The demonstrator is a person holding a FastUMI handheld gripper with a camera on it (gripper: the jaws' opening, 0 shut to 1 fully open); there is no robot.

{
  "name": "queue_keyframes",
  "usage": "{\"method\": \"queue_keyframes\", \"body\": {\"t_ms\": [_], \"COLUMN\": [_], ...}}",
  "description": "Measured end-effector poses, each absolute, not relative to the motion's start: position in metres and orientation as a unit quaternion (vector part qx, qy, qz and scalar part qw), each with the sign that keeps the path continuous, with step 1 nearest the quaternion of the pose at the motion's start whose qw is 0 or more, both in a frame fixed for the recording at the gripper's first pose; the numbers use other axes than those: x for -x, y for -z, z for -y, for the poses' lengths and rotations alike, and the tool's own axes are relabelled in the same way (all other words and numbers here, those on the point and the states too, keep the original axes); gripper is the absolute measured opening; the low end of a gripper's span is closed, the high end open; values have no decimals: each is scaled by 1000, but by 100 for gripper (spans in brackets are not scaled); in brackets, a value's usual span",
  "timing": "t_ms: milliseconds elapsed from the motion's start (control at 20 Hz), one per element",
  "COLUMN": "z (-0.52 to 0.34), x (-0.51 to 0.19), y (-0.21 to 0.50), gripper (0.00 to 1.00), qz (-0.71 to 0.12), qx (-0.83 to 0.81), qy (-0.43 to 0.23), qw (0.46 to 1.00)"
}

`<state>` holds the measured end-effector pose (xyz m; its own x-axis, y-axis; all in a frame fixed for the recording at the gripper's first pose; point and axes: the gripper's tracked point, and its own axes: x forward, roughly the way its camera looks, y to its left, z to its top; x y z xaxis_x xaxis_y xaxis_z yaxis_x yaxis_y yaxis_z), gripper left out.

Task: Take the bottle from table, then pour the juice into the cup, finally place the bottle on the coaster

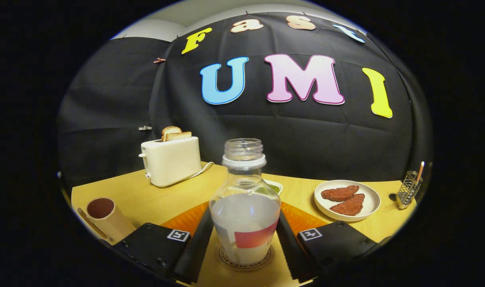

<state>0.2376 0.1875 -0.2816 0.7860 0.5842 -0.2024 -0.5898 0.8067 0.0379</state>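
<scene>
Gripper view: tool (244, 243) around bottle (244, 207), coaster (245, 261) half-hidden.

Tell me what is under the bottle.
The bottle stands between the gripper fingers on a round coaster with printed lettering around its rim. The coaster's middle is covered by the bottle. An orange mat lies just beyond.

Tongs (244, 243): two blocky housings, each bearing a square fiducial marker and small screws.
</scene>
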Motion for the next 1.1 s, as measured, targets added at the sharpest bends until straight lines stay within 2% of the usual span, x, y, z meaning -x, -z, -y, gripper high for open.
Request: {"method": "queue_keyframes", "body": {"t_ms": [100, 650, 1100], "z": [-186, -158, -108], "x": [-236, -205, -164], "y": [275, 243, 142], "gripper": [99, 98, 98], "qz": [-97, -103, -52], "qx": [18, 28, 56], "qy": [-309, -295, -265], "qw": [946, 950, 961]}}
